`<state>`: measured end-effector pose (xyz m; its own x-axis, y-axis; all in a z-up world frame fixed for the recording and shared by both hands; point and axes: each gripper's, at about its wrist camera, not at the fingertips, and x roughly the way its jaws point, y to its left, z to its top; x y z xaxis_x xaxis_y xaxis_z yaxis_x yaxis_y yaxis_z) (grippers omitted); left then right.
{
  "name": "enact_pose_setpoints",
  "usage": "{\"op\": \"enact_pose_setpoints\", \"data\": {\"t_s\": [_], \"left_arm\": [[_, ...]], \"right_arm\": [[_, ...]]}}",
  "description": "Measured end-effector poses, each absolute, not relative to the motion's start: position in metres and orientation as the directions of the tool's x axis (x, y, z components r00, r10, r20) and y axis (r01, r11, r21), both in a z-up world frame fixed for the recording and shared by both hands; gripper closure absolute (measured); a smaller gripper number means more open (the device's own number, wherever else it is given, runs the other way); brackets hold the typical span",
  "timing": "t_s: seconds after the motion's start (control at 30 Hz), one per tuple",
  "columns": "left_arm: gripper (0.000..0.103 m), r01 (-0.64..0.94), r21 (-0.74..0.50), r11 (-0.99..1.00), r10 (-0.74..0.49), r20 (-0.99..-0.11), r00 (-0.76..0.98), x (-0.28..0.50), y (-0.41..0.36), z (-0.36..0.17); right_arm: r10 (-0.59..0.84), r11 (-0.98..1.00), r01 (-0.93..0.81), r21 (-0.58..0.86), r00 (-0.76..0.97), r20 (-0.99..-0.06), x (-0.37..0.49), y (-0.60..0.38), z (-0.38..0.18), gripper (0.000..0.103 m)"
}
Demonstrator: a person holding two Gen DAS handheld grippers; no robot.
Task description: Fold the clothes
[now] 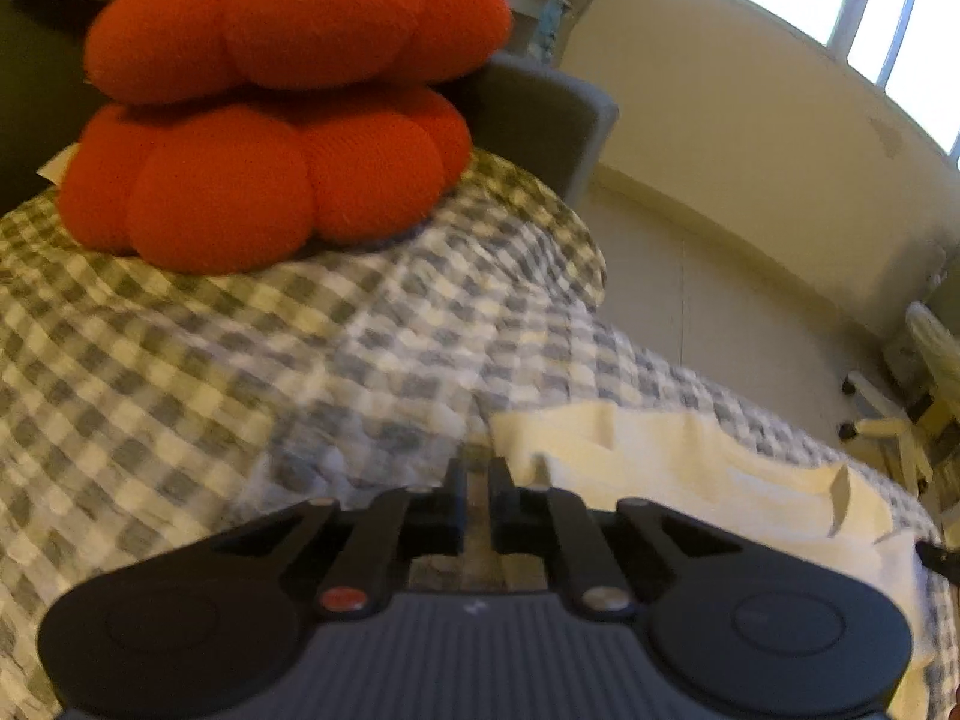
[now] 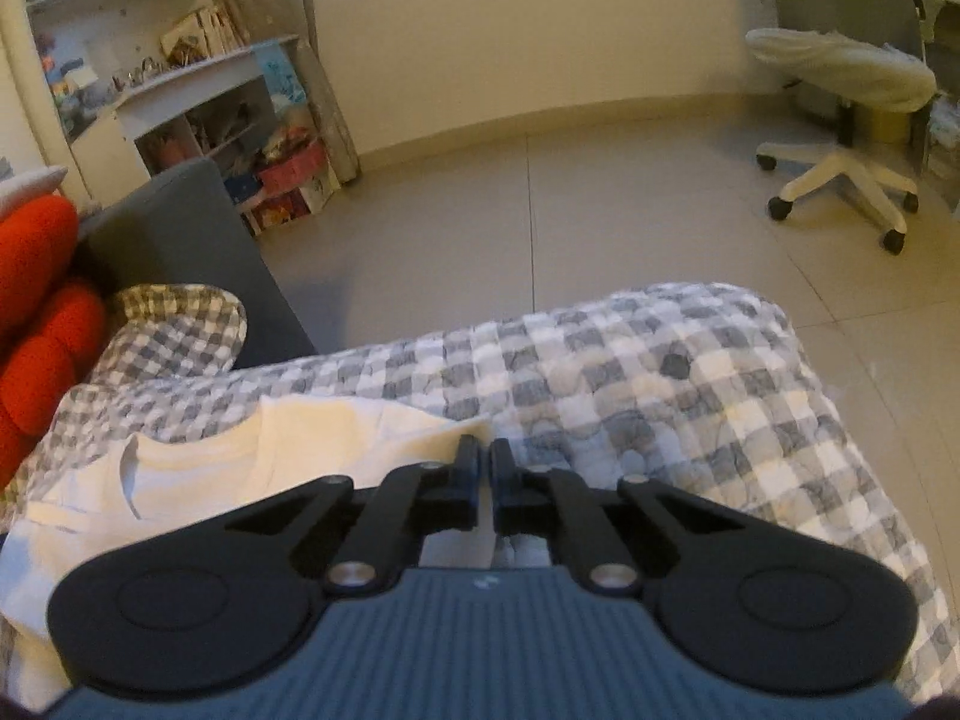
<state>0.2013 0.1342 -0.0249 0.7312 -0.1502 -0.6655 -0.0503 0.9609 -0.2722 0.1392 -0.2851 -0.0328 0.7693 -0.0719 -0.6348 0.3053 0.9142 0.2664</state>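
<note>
A cream garment (image 1: pixel 690 456) lies spread flat on the grey-and-white checked bed cover (image 1: pixel 240 360). My left gripper (image 1: pixel 478 471) sits at the garment's left edge. Its fingers are close together with a narrow slit, and only the cover shows in that slit; the cloth's bunched edge touches the right finger. In the right wrist view the same garment (image 2: pixel 240 456) stretches to the left. Its pointed right corner runs into the tips of my right gripper (image 2: pixel 486 450), whose jaws are pressed almost together on it.
Two stacked orange cushions (image 1: pixel 270 120) rest on the cover against a dark grey headboard (image 2: pixel 180 228). Past the bed's edge are a tiled floor (image 2: pixel 540 210), a white swivel chair (image 2: pixel 840 120) and cluttered shelves (image 2: pixel 210 90).
</note>
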Motion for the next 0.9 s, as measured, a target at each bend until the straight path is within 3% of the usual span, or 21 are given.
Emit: {"op": "enact_pose_setpoints", "data": {"t_s": [0.07,0.2,0.23,0.27,0.3,0.37,0.4,0.43,0.5,0.57,0.8,0.9], "left_arm": [[0.095,-0.064,-0.35,0.934,-0.195,-0.652,0.733,0.201,0.146,-0.023],[0.066,-0.052,-0.399,0.915,-0.238,-0.64,0.731,0.201,0.146,-0.02],[0.064,-0.039,-0.381,0.924,-0.233,-0.64,0.732,0.201,0.141,-0.019],[0.063,-0.022,-0.356,0.934,-0.229,-0.645,0.729,0.2,0.134,-0.018],[0.063,-0.006,-0.332,0.943,-0.225,-0.653,0.723,0.201,0.127,-0.019],[0.064,0.005,-0.291,0.957,-0.209,-0.675,0.708,0.203,0.114,-0.026],[0.066,0.005,-0.268,0.963,-0.195,-0.69,0.697,0.203,0.107,-0.03],[0.077,0.006,-0.246,0.969,-0.183,-0.704,0.687,0.204,0.102,-0.035],[0.085,0.018,-0.22,0.975,-0.171,-0.7,0.694,0.203,0.097,-0.038],[0.092,0.026,-0.222,0.975,-0.175,-0.682,0.71,0.201,0.097,-0.032],[0.093,0.026,-0.275,0.961,-0.2,-0.629,0.751,0.195,0.108,-0.029],[0.093,0.029,-0.258,0.966,-0.194,-0.643,0.741,0.194,0.107,-0.039]], "right_arm": [[-0.069,0.912,0.307,0.272,0.769,-0.635,0.14,-0.285,-0.034,0.098],[-0.054,0.904,0.304,0.302,0.781,-0.622,0.141,-0.287,-0.032,0.088],[-0.046,0.9,0.299,0.317,0.788,-0.613,0.141,-0.288,-0.029,0.088],[-0.04,0.898,0.296,0.326,0.792,-0.609,0.14,-0.289,-0.029,0.083],[-0.035,0.896,0.293,0.332,0.794,-0.607,0.14,-0.289,-0.029,0.069],[-0.03,0.897,0.286,0.336,0.8,-0.6,0.14,-0.289,-0.029,0.064],[-0.032,0.902,0.28,0.33,0.803,-0.595,0.14,-0.288,-0.029,0.064],[-0.033,0.906,0.273,0.323,0.807,-0.589,0.14,-0.286,-0.029,0.065],[-0.036,0.915,0.26,0.31,0.815,-0.578,0.139,-0.284,-0.029,0.089],[-0.039,0.923,0.248,0.296,0.823,-0.567,0.139,-0.282,-0.029,0.094],[-0.064,0.955,0.209,0.211,0.838,-0.541,0.14,-0.271,-0.03,0.095],[-0.098,0.958,0.237,0.16,0.797,-0.596,0.146,-0.27,-0.048,0.095]]}}
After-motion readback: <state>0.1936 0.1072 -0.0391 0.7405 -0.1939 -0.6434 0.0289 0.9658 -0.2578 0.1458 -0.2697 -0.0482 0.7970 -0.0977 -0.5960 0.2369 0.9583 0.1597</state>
